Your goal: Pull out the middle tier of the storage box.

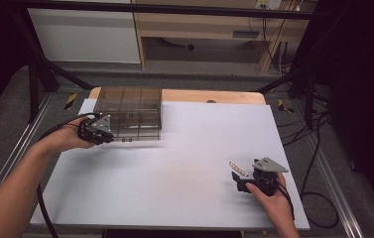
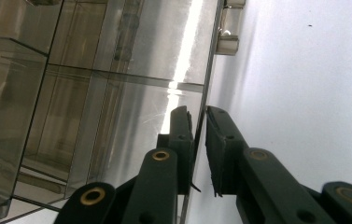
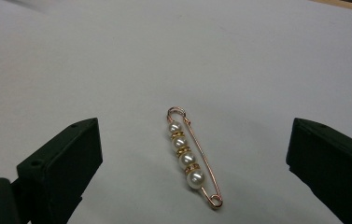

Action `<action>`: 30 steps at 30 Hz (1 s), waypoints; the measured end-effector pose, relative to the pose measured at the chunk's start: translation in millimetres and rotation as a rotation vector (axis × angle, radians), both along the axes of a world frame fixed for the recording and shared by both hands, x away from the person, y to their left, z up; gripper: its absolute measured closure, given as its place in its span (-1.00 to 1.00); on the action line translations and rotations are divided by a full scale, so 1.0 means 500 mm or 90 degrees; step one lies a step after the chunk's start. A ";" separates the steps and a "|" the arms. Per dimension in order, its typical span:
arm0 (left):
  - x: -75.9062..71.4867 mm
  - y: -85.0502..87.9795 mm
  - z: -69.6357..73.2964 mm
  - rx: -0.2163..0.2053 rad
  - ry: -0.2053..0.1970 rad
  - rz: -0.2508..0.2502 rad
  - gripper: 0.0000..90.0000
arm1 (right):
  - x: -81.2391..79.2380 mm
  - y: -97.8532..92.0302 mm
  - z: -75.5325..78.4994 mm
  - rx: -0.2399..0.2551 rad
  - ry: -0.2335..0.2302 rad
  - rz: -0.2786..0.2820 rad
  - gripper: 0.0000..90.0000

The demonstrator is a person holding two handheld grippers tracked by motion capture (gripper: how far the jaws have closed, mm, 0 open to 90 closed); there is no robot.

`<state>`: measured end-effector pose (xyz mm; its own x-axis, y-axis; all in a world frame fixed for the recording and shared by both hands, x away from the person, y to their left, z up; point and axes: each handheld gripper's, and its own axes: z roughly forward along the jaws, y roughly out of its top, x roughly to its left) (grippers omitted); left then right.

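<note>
A smoky see-through compartment box (image 1: 127, 111) stands at the far left of the white table top (image 1: 174, 168). My left gripper (image 1: 110, 138) is at the box's near left corner. In the left gripper view its jaws (image 2: 199, 116) stand almost together, with the thin edge of the box (image 2: 94, 93) pinched between the pads. A gold safety-pin brooch with several pearls (image 3: 190, 156) lies flat on the table. My right gripper (image 3: 194, 135) is open, one jaw on each side of the brooch and neither touching it. In the high view the brooch (image 1: 239, 168) lies just ahead of that gripper (image 1: 238, 181), near the front right.
A clear latch (image 2: 229, 28) sits on the box's side farther along the edge. The table's wooden far edge (image 1: 214, 95) shows behind the white top. Black frame posts and cables (image 1: 313, 129) run along the right side.
</note>
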<state>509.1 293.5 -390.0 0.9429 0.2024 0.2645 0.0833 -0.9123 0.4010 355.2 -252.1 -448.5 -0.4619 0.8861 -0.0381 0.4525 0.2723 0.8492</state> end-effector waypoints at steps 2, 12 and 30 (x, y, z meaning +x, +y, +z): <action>-0.002 0.000 0.000 -0.001 0.000 -0.001 0.80 | 0.000 0.000 0.000 0.000 0.000 0.000 -0.91; -0.009 0.001 -0.002 0.002 0.002 -0.006 0.80 | 0.000 0.001 0.000 0.001 0.001 0.000 -0.91; -0.017 0.008 -0.009 0.002 0.006 -0.006 0.80 | 0.001 0.002 -0.001 -0.004 0.000 0.002 -0.91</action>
<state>500.5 297.6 -394.4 0.9475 0.1919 0.2556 0.0781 -0.9145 0.3970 355.6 -251.0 -449.1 -0.4643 0.8846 -0.0431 0.4519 0.2785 0.8475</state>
